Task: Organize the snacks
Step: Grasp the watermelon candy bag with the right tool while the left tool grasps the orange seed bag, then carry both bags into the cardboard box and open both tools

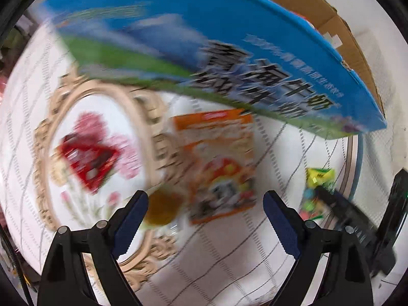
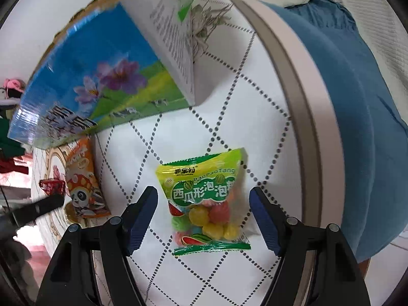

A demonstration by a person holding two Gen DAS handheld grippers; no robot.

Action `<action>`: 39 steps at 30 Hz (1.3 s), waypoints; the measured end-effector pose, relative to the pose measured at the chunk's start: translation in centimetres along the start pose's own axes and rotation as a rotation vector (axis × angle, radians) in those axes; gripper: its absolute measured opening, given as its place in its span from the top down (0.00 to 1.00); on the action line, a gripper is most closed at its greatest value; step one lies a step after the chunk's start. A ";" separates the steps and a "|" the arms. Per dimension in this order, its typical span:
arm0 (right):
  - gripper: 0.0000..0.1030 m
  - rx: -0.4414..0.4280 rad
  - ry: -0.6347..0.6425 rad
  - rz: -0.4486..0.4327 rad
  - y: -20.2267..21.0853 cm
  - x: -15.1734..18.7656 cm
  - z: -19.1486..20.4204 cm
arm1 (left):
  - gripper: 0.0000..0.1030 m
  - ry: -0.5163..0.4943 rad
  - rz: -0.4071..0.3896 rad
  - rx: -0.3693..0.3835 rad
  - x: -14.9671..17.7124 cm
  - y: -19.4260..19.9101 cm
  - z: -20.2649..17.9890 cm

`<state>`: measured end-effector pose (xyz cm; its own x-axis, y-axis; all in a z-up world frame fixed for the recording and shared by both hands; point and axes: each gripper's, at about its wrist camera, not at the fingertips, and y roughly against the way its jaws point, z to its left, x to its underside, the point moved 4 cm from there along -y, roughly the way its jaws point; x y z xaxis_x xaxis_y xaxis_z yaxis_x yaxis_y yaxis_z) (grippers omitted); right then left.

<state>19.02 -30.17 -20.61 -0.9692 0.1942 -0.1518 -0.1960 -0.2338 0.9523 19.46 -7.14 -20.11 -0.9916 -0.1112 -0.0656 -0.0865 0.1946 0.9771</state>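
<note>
Right gripper point(image 2: 203, 216) spread, not gripping; green candy bag point(image 2: 204, 204) lies flat between its fingers, untouched. Left gripper point(image 1: 205, 209) spread wide, empty; orange snack packet point(image 1: 219, 165) just beyond its fingertips, red packet point(image 1: 88, 160) farther off left. Blue carton point(image 2: 84, 86) beyond both. Seemingly nothing sorted yet; all three snacks remain loose on table point(image 2: 178, 132).

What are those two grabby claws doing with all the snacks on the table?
A person is sorting snacks with a claw tool in each hand. The right gripper hangs over a green bag of round candies, jaws open on either side of it, not yet squeezing. The left gripper hangs open above an orange snack packet. A big blue milk carton box stands on the table behind them.
</note>
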 end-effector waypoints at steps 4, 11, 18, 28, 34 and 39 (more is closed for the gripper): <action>0.36 0.017 0.044 0.017 -1.4 0.2 1.0 | 0.11 -0.012 0.063 -0.019 -1.7 -2.9 -1.9; 0.45 0.041 0.086 0.036 -1.9 2.8 2.6 | 0.41 -0.086 0.045 -0.076 -0.4 -4.4 -2.2; 0.46 0.002 0.117 0.104 -2.2 7.3 4.2 | 0.41 -0.200 0.092 -0.086 6.6 -5.1 -1.8; 0.41 0.001 0.104 0.167 -4.7 10.9 5.6 | 0.37 -0.116 0.150 -0.006 7.1 -7.5 0.5; 0.46 0.026 0.116 0.121 -4.5 11.1 6.3 | 0.47 -0.169 0.098 -0.031 6.3 -6.2 -1.7; 0.48 -0.030 0.084 0.105 -2.4 11.0 5.3 | 0.48 -0.216 0.017 0.011 6.7 -1.8 -2.7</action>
<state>9.64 -22.45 -23.15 -0.9934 0.0870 -0.0743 -0.0957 -0.2769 0.9561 13.21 -10.91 -21.75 -0.9903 0.1036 -0.0923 -0.0695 0.2052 0.9763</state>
